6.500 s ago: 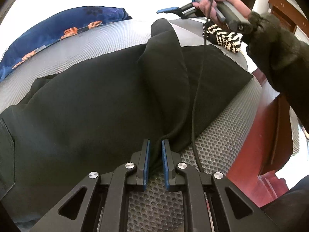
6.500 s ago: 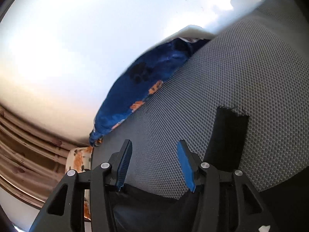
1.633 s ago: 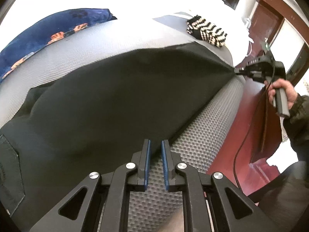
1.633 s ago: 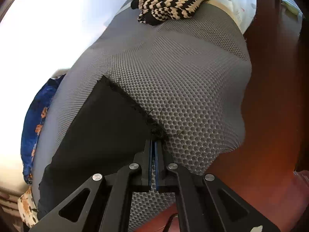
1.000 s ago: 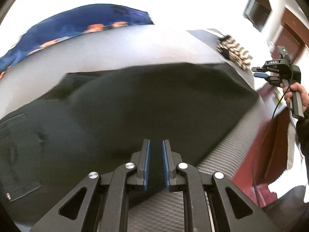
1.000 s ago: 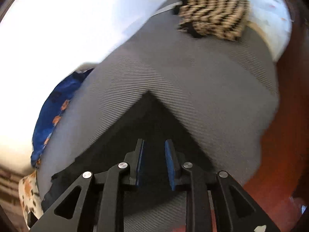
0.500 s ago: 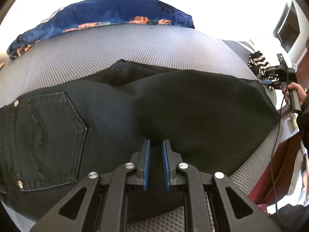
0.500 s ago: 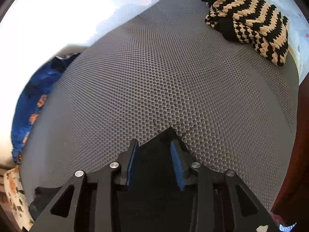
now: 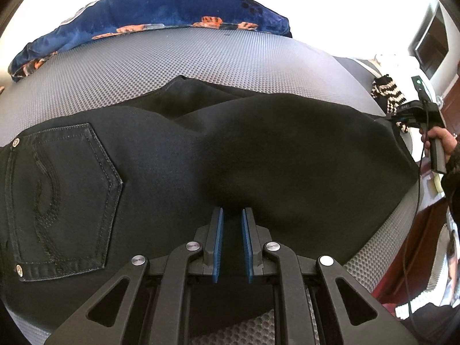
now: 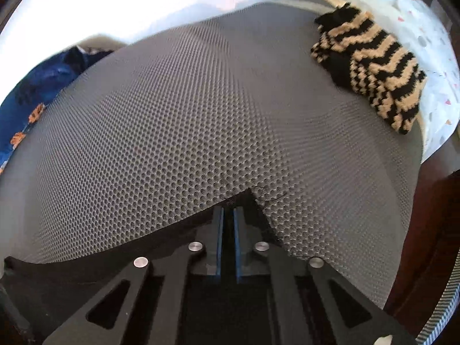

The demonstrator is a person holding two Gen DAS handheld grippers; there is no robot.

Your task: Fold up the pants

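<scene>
Left wrist view: black pants (image 9: 258, 149) spread across grey honeycomb mat (image 9: 201, 63), back pocket at left. Left gripper (image 9: 231, 224) clamped on a fabric fold at near edge. Right gripper (image 10: 227, 218), jaws just closed, pinches the hem corner at far right. Striped knit item (image 10: 371, 80) and blue patterned cloth (image 9: 161, 17) beyond.

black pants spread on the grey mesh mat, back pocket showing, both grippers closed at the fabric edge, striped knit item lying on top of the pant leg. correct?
One thing is off: the striped knit item is not on the black pants. In the right wrist view it lies on the bare grey mesh mat, well beyond the corner of fabric where the right gripper has just been closing. The back pocket and the left gripper are as you say.
</scene>
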